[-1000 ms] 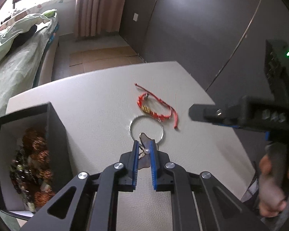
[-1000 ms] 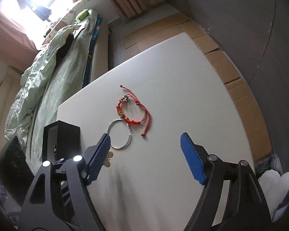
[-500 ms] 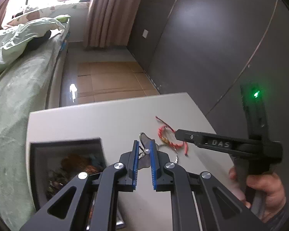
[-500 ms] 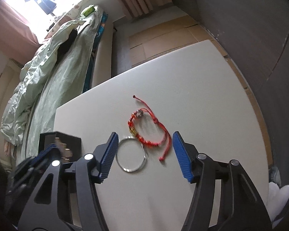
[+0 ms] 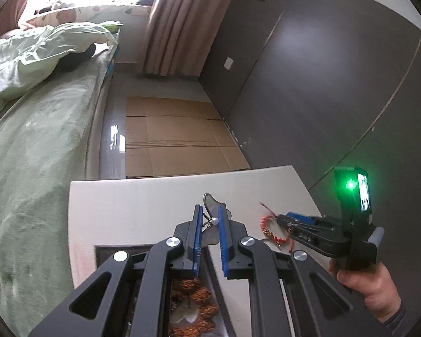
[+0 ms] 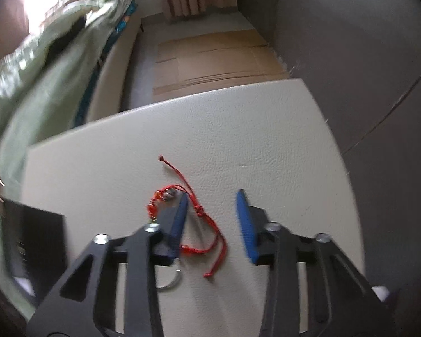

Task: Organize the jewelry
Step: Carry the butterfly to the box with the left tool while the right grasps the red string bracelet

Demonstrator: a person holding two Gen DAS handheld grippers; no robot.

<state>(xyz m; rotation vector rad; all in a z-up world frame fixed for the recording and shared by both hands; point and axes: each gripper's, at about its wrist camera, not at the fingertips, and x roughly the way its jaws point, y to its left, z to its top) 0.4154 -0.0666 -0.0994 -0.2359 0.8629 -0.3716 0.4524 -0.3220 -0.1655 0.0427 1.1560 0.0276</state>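
My left gripper (image 5: 209,219) is shut on a silver pendant with a small pearl (image 5: 212,218) and holds it in the air over the black jewelry box (image 5: 112,252), where brown bead bracelets (image 5: 199,295) lie. My right gripper (image 6: 213,210) is open and low over the red string bracelet (image 6: 202,219). Its left finger covers part of the bracelet. A silver bangle (image 6: 172,282) lies partly hidden under that finger. The right gripper also shows in the left wrist view (image 5: 283,220), beside the red bracelet (image 5: 269,224).
The white table (image 6: 238,129) has a far edge above a cardboard-covered floor (image 5: 176,140). A bed with green bedding (image 5: 28,140) runs along the left. A dark wall (image 5: 336,84) stands at the right. The black box (image 6: 33,238) sits at the table's left.
My left gripper lifted the pendant off the table and carried it over the box. My right gripper moved down and forward onto the red bracelet, its jaws narrower than before.
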